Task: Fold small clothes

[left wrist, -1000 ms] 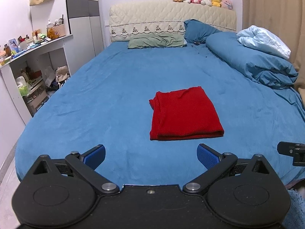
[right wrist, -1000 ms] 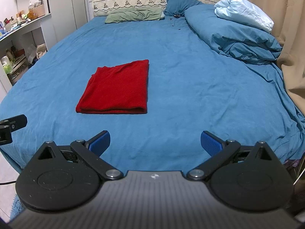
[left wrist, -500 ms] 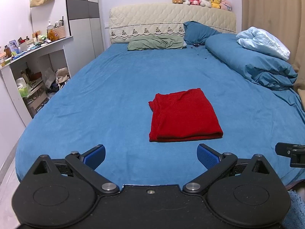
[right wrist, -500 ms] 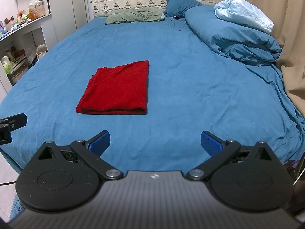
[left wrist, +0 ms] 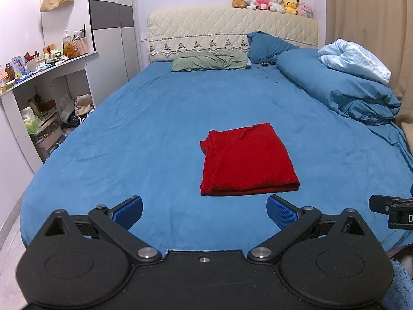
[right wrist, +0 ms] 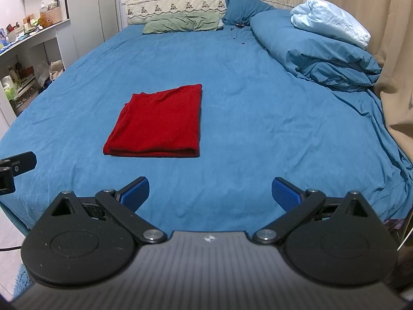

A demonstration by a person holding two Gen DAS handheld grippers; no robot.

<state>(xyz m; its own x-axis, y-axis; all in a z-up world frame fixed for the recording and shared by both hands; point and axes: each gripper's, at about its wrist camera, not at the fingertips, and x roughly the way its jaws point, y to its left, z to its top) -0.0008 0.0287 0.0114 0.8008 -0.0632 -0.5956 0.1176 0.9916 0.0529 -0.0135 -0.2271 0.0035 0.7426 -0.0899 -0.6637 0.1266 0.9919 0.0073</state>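
A red garment [left wrist: 246, 160] lies folded into a flat rectangle on the blue bed sheet [left wrist: 144, 134]; the right wrist view has the same red garment [right wrist: 158, 124] left of centre. My left gripper [left wrist: 204, 211] stands open near the bed's front edge, just short of the garment, holding nothing. My right gripper [right wrist: 210, 192] is also open and empty, to the right of the garment and nearer the edge. Each view catches a black part of the other gripper at its side.
A bunched blue duvet [left wrist: 346, 90] with a pale blanket [left wrist: 353, 59] lies along the right side. Pillows [left wrist: 210, 63] and a padded headboard [left wrist: 232, 31] with plush toys are at the far end. Cluttered shelves [left wrist: 44, 98] stand left; a curtain [right wrist: 387, 38] hangs right.
Both grippers have drifted back slightly from the bed; the folded garment stays put and both stay open.
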